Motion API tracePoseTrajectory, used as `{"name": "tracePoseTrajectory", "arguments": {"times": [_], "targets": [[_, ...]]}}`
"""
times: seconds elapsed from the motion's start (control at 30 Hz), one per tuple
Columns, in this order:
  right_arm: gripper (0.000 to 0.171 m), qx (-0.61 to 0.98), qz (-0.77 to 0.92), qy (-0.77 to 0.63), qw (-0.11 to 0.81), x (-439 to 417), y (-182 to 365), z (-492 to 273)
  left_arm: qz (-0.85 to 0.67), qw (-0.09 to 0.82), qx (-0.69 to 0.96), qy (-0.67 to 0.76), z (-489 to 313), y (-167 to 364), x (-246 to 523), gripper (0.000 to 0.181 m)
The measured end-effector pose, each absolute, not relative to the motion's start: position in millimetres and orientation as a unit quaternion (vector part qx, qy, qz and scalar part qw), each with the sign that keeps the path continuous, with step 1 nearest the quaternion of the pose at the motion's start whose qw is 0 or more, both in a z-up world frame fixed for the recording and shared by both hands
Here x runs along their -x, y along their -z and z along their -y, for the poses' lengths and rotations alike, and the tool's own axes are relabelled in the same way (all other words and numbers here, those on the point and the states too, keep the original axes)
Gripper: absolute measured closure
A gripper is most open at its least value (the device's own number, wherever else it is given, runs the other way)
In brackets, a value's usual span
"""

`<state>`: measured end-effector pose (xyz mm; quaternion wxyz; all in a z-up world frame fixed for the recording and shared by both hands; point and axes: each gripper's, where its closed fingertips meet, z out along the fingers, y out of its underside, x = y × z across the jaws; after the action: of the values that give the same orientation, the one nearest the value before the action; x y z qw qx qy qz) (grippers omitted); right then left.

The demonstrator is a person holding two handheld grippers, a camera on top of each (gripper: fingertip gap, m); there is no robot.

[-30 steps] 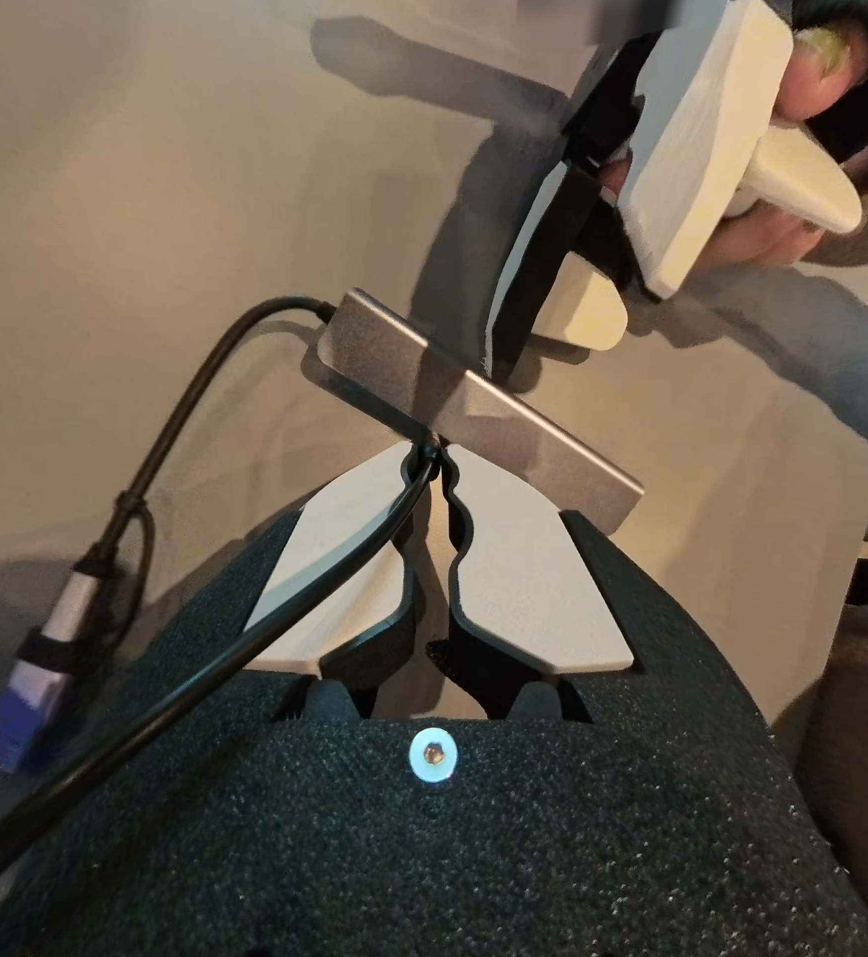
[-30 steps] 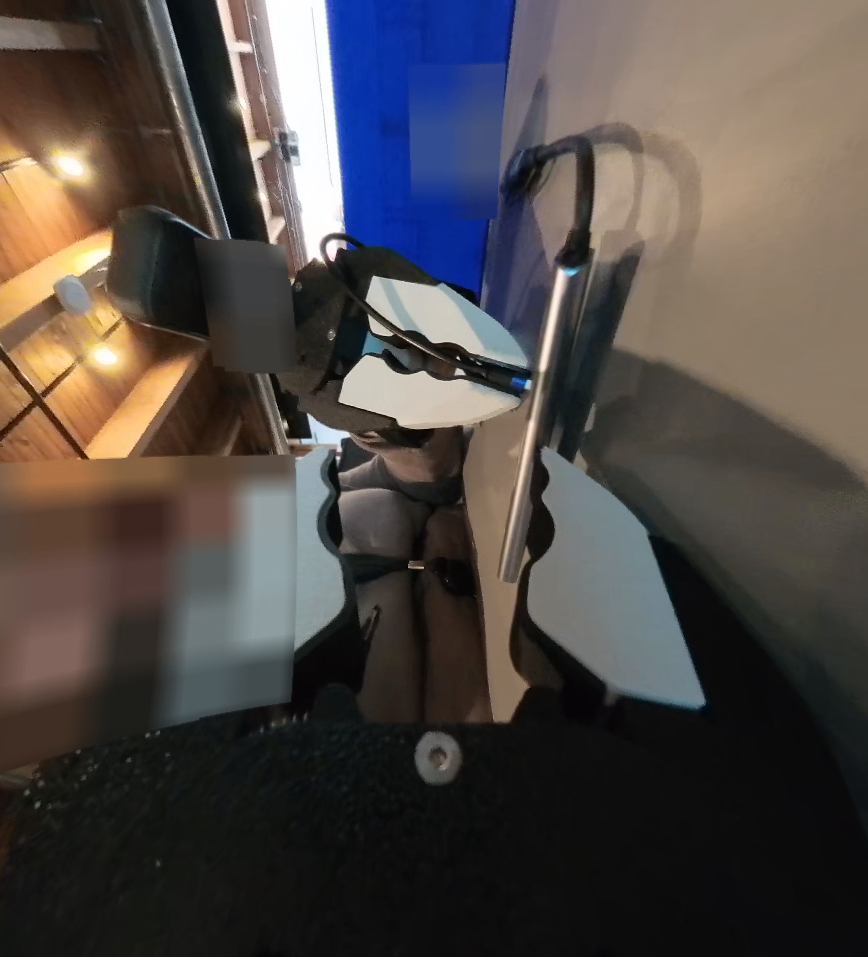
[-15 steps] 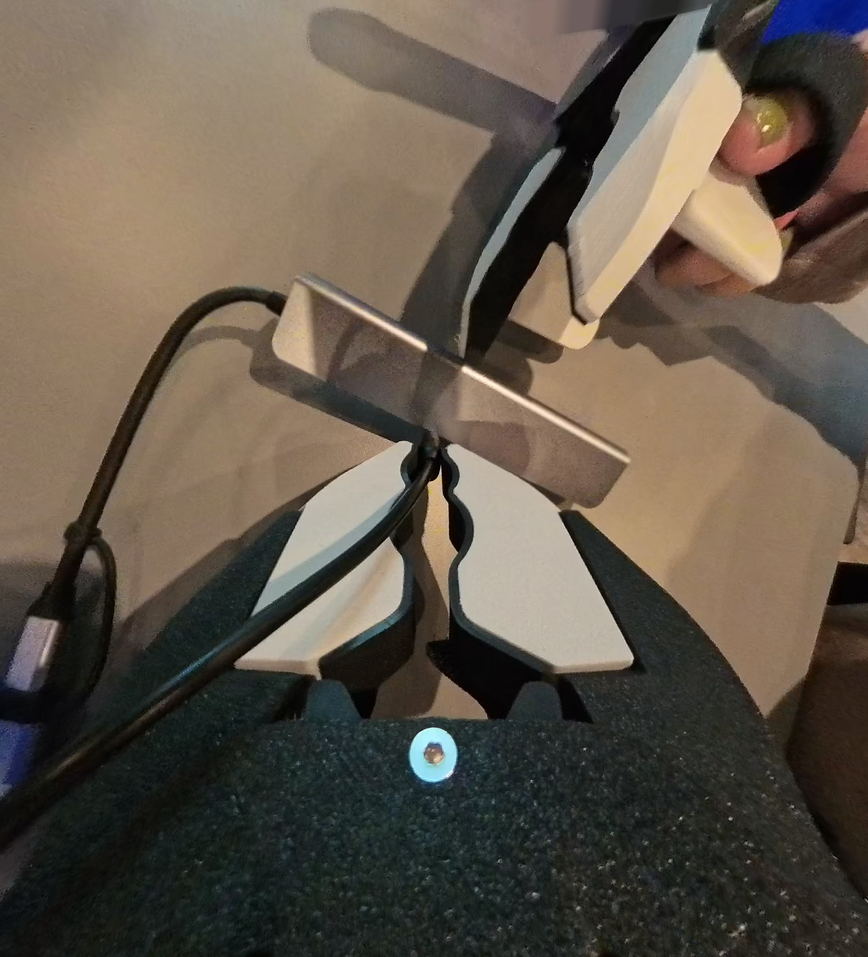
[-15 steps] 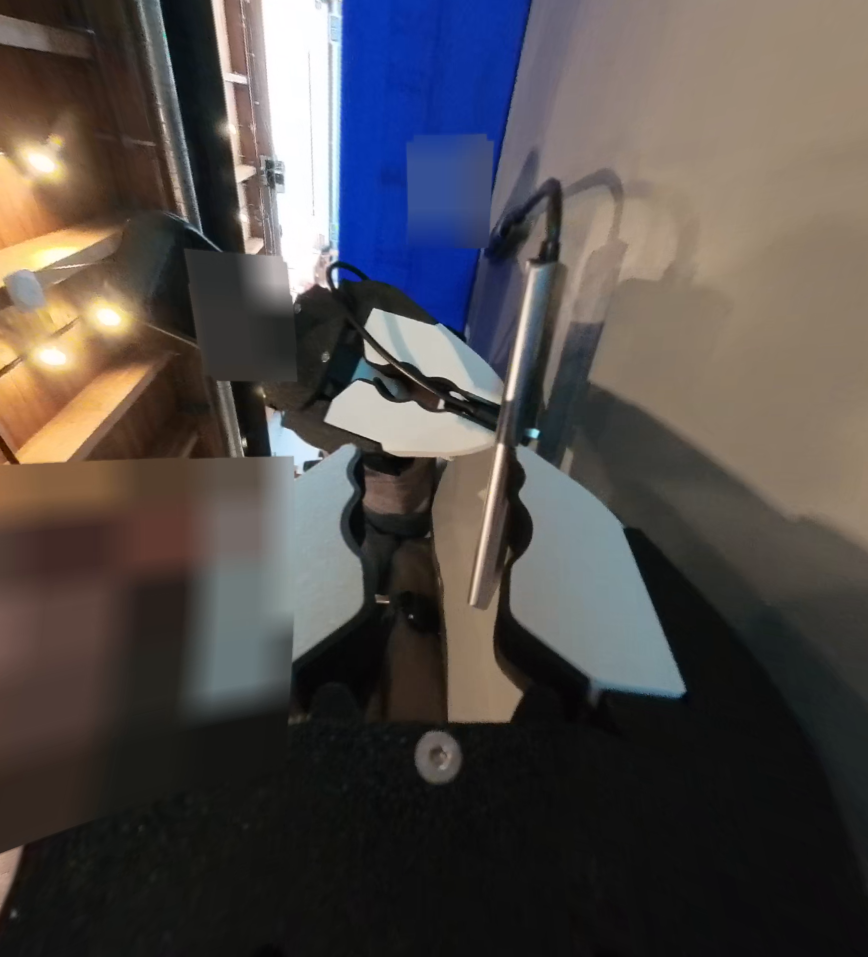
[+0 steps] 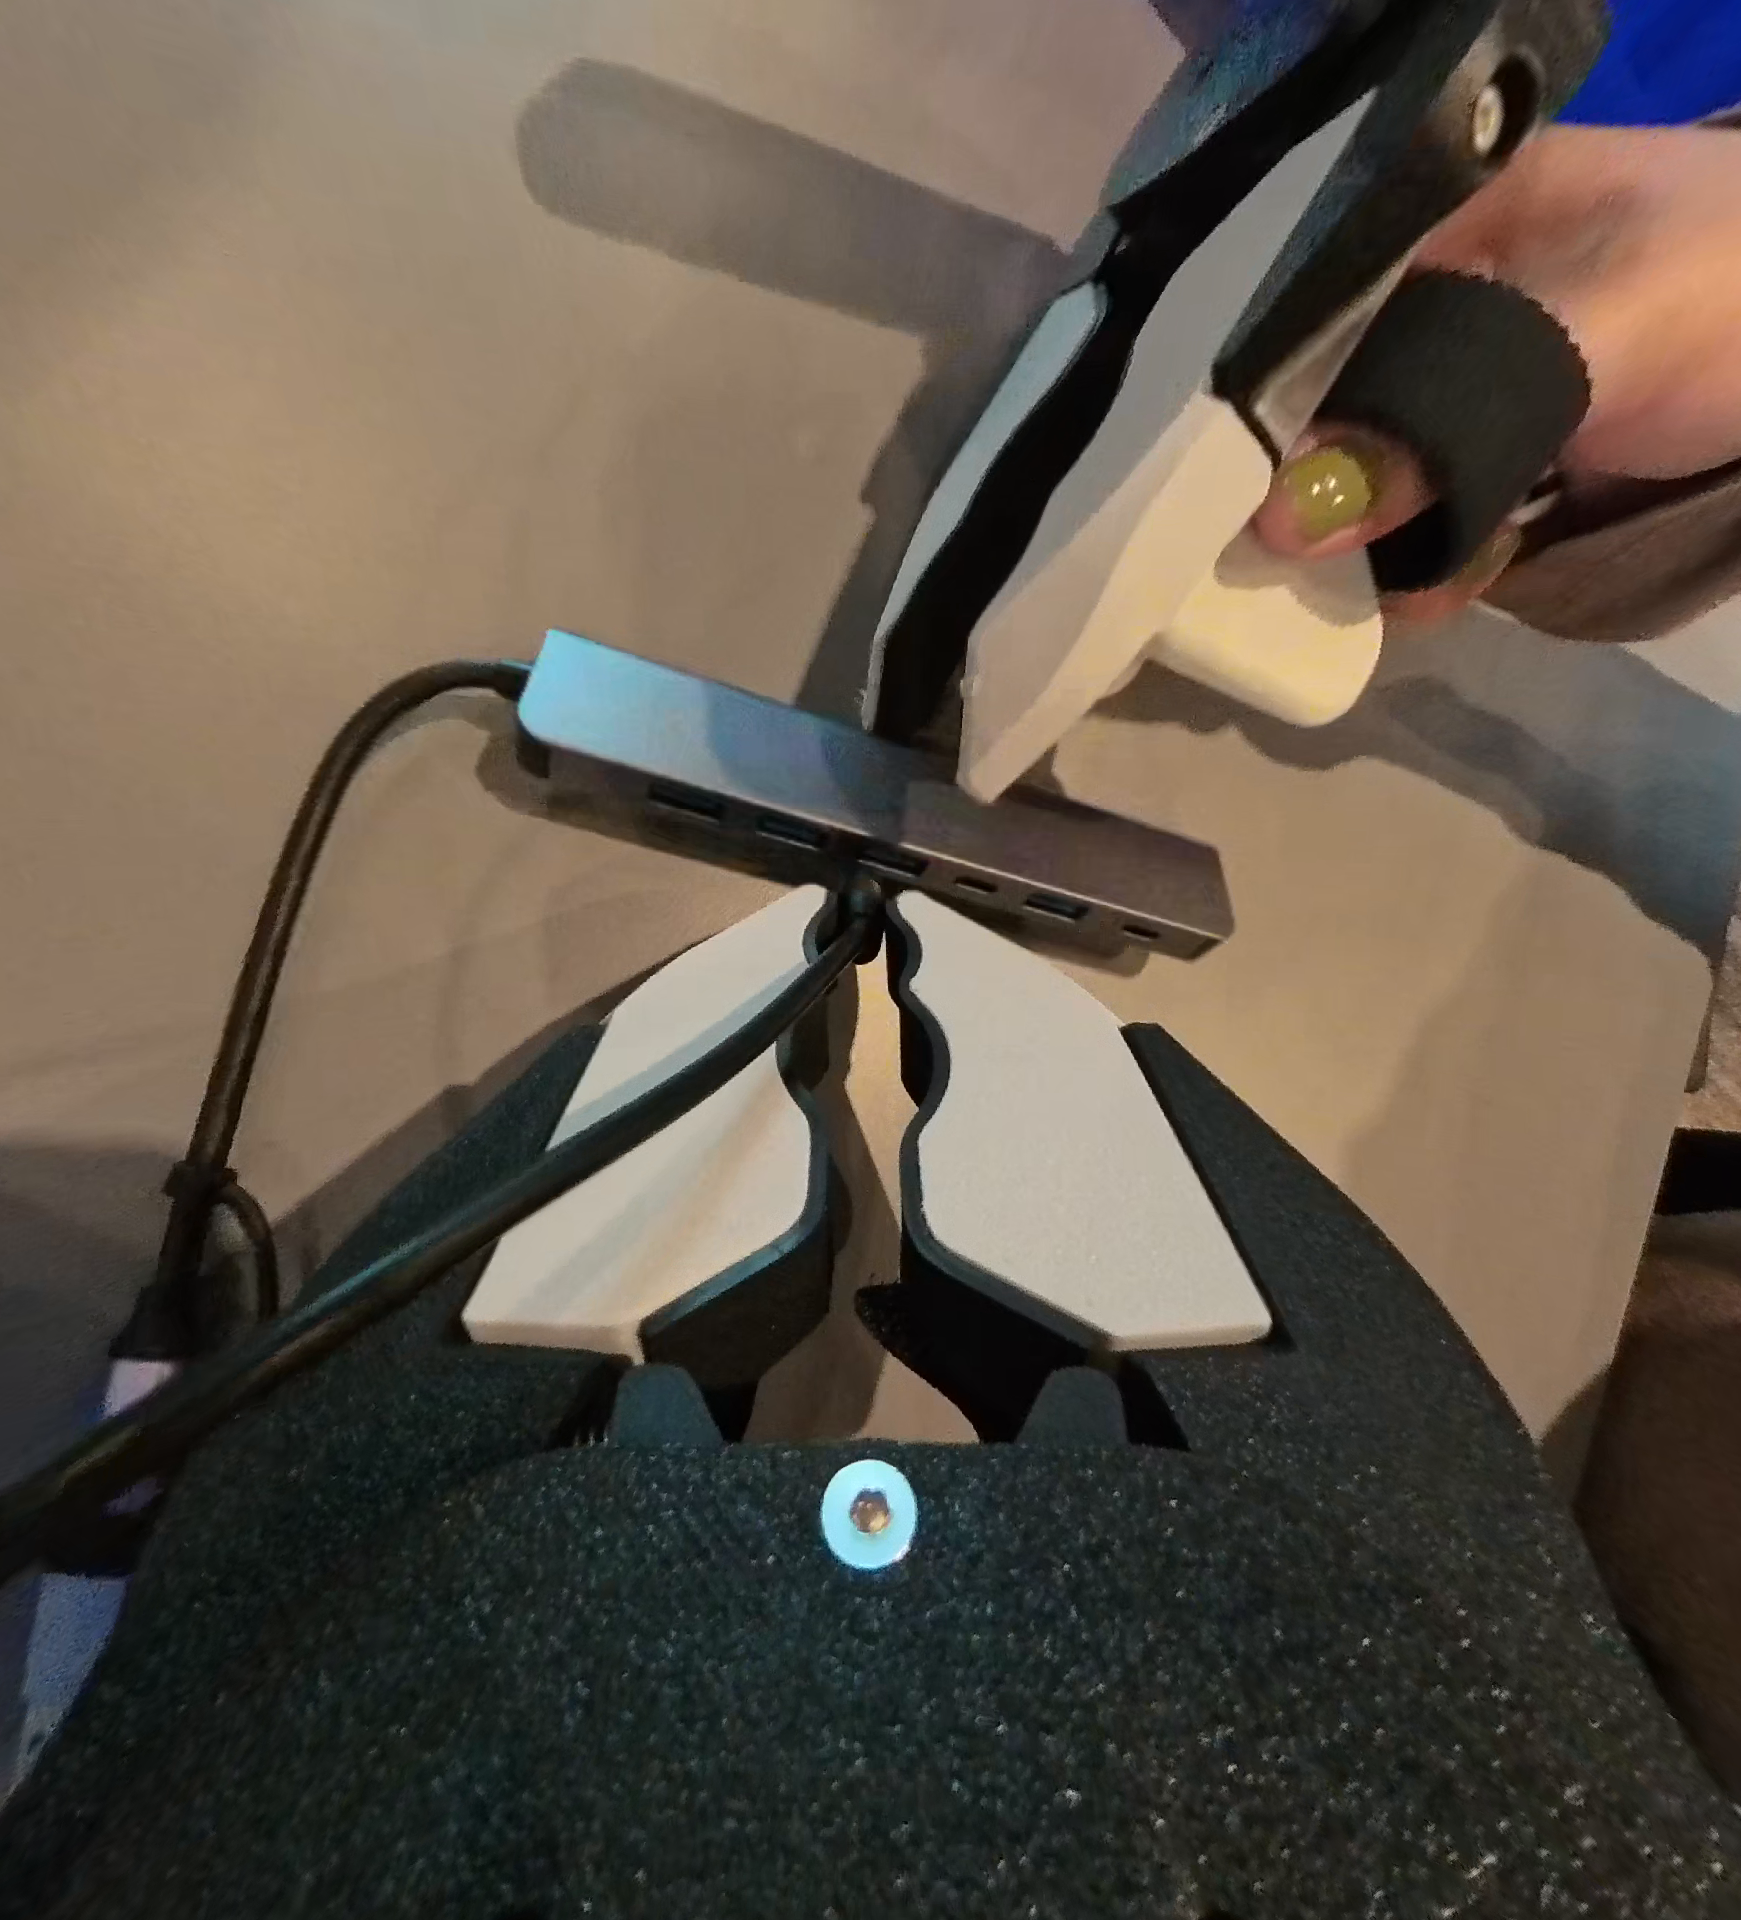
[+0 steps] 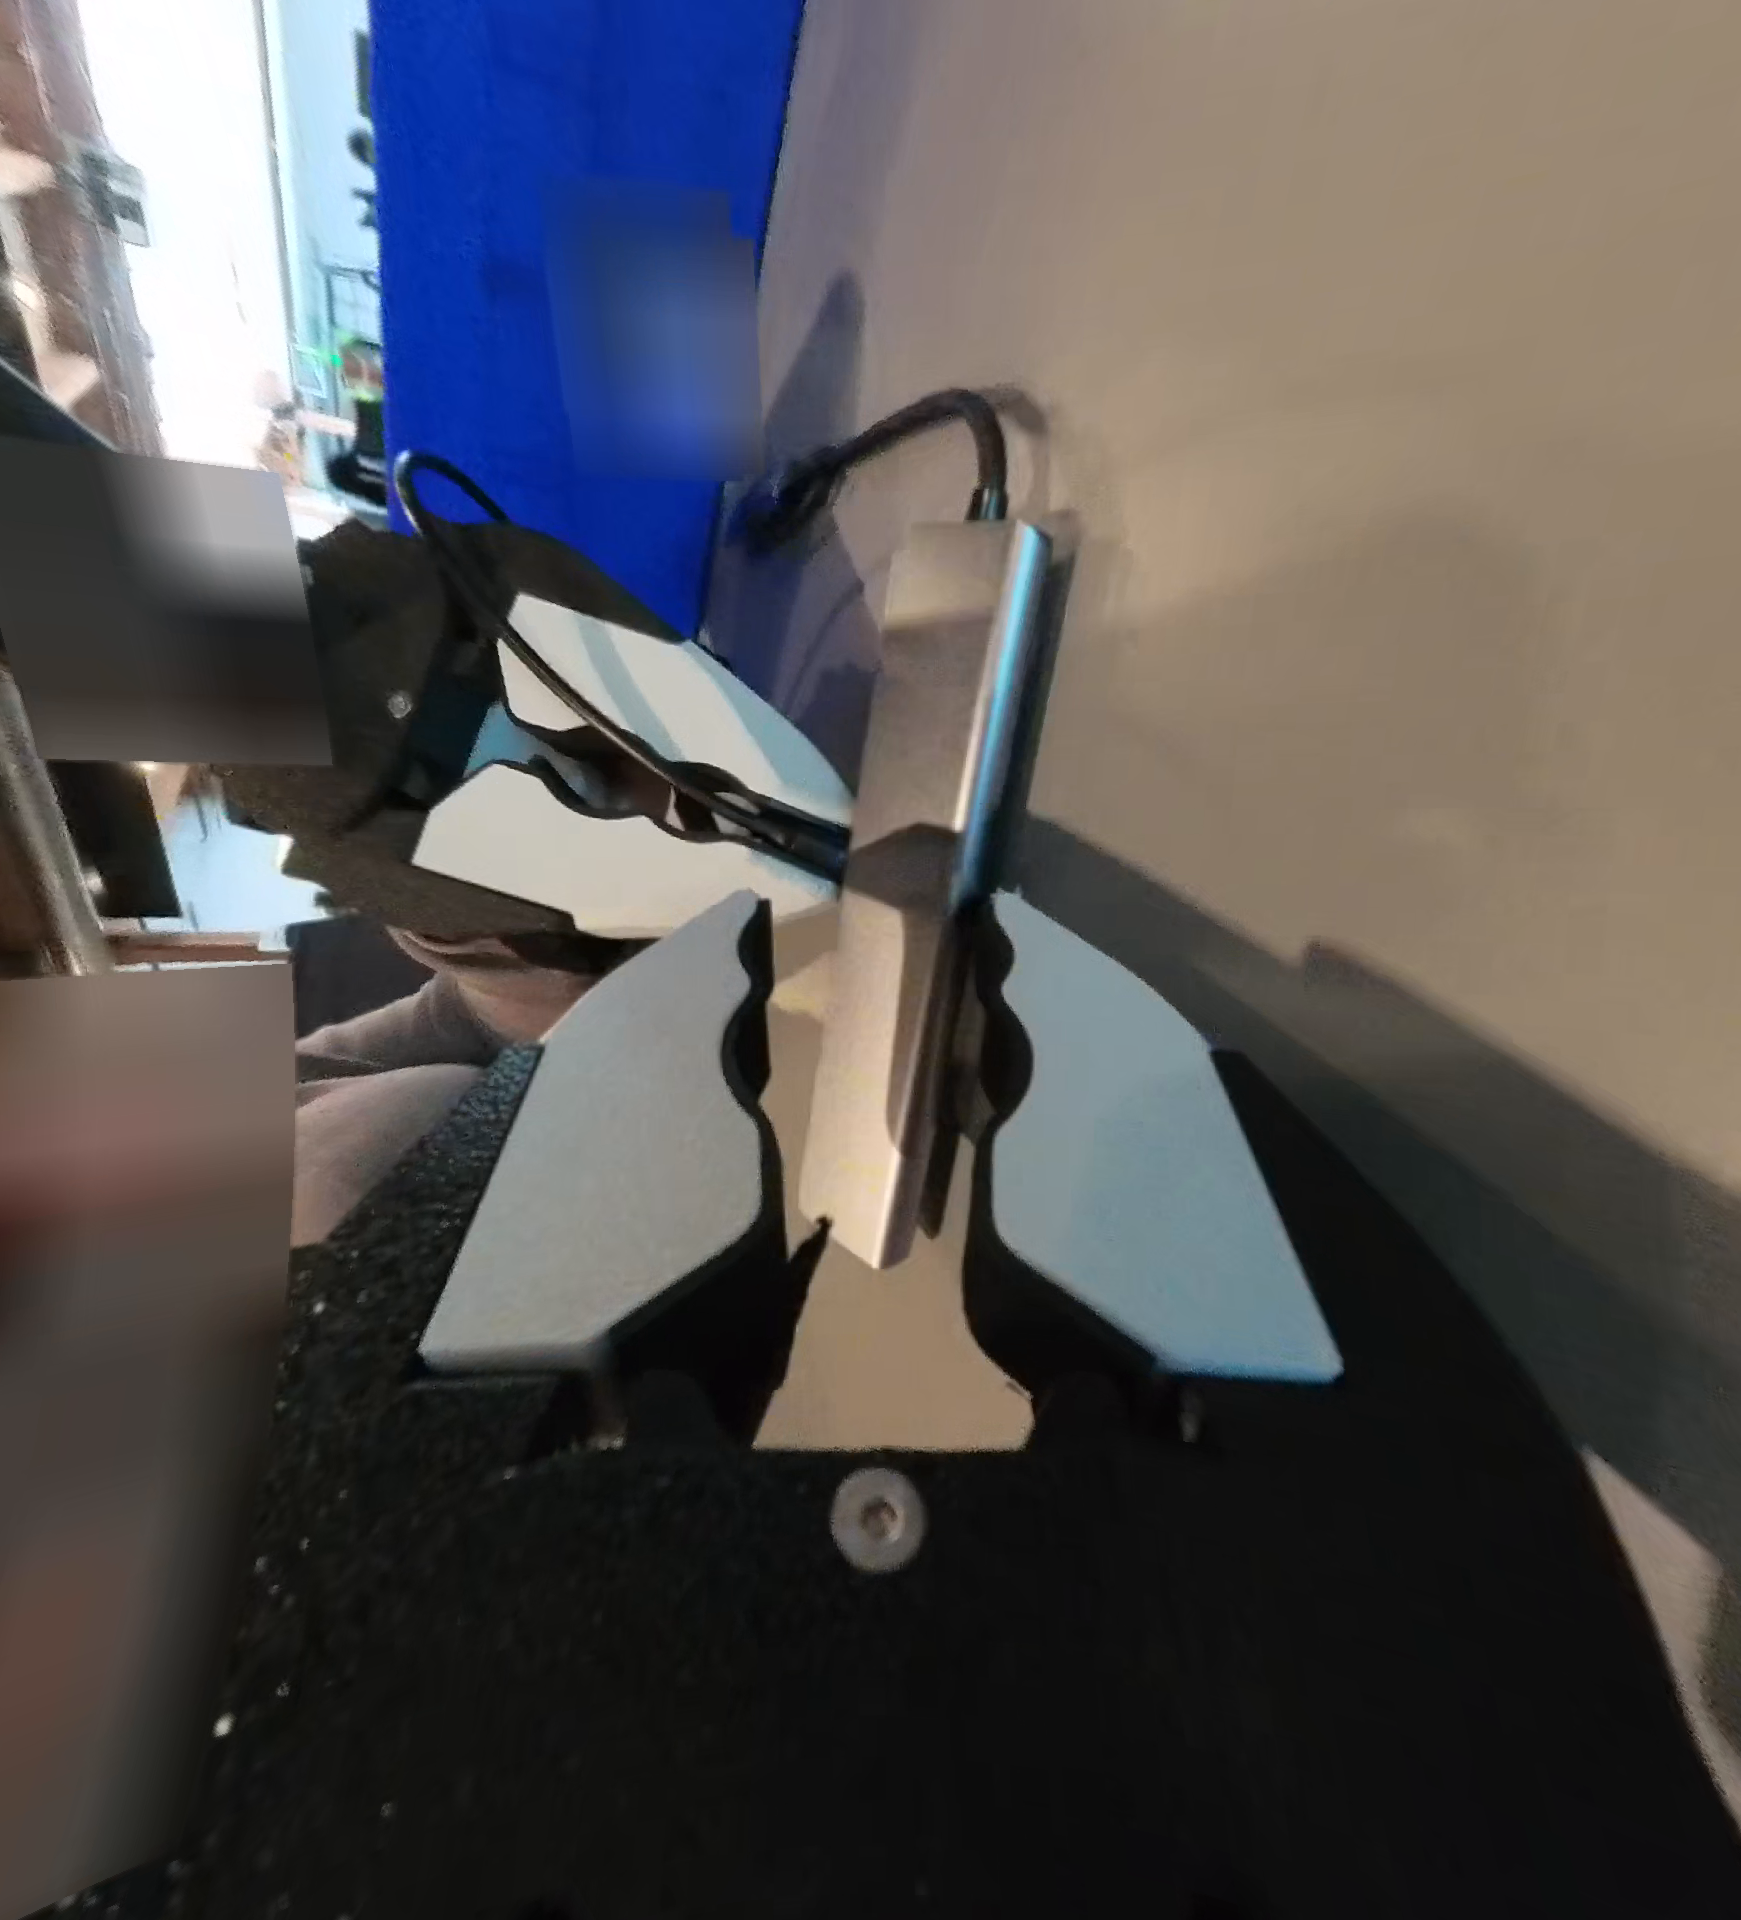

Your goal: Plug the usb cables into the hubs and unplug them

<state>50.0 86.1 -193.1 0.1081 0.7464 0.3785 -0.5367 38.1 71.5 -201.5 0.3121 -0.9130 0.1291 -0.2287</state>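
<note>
A grey USB hub [image 5: 741, 743] is held just above the beige table, its row of ports facing me. My left gripper [image 5: 858, 920] is shut on the plug of a black USB cable [image 5: 533, 1174]. The plug sits at the third port from the left. My right gripper [image 5: 939, 748] comes down from the upper right and is shut on the hub's middle. In the right wrist view the hub [image 6: 907, 1039] stands between the right gripper's [image 6: 871, 914] fingers. The left gripper [image 6: 835, 821] meets the hub from the left, with the cable in it.
The hub's own thick black cable [image 5: 253, 987] curves down to a connector [image 5: 144, 1371] at lower left. A person's hand [image 5: 1624, 312] holds the right gripper. The table edge [image 5: 1739, 831] runs at the right. A blue panel [image 6: 575, 260] stands beyond the table. The tips of both grippers are at nearly the same place.
The right gripper's fingers have narrowed from wide open onto the hub. The hub has turned from standing on edge to lying flatter, so its ports now show. The left gripper stays shut on the plug.
</note>
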Motion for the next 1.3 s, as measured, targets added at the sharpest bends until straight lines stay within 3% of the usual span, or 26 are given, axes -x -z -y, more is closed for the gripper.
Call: {"name": "tracePoseTrajectory", "arguments": {"times": [0.2, 0.37, 0.77, 0.97, 1.1, 1.3], "targets": [[0.131, -0.730, -0.344, 0.571, 0.151, -49.4, 185.9, -86.0, -0.129, 0.312, 0.913, 0.228, -71.1, 201.4, -36.7, 0.173], [0.143, -0.690, -0.307, 0.628, 0.188, -53.1, 174.1, -85.8, -0.129, 0.311, 0.914, 0.226, -71.0, 201.4, -35.9, 0.173], [0.148, -0.690, -0.341, 0.622, 0.141, -52.8, 176.6, -84.1, -0.135, 0.312, 0.917, 0.209, -71.0, 201.5, -35.7, 0.173], [0.140, -0.700, -0.378, 0.591, 0.134, -50.7, 182.3, -74.0, -0.142, 0.313, 0.914, 0.214, -71.5, 201.5, -40.9, 0.173], [0.158, -0.666, -0.353, 0.636, 0.165, -44.1, 176.2, -63.7, -0.152, 0.312, 0.914, 0.212, -69.8, 201.5, -45.0, 0.173], [0.160, -0.655, -0.330, 0.663, 0.150, -46.5, 171.4, -71.7, -0.145, 0.311, 0.913, 0.221, -68.1, 200.6, -40.5, 0.173]]}}
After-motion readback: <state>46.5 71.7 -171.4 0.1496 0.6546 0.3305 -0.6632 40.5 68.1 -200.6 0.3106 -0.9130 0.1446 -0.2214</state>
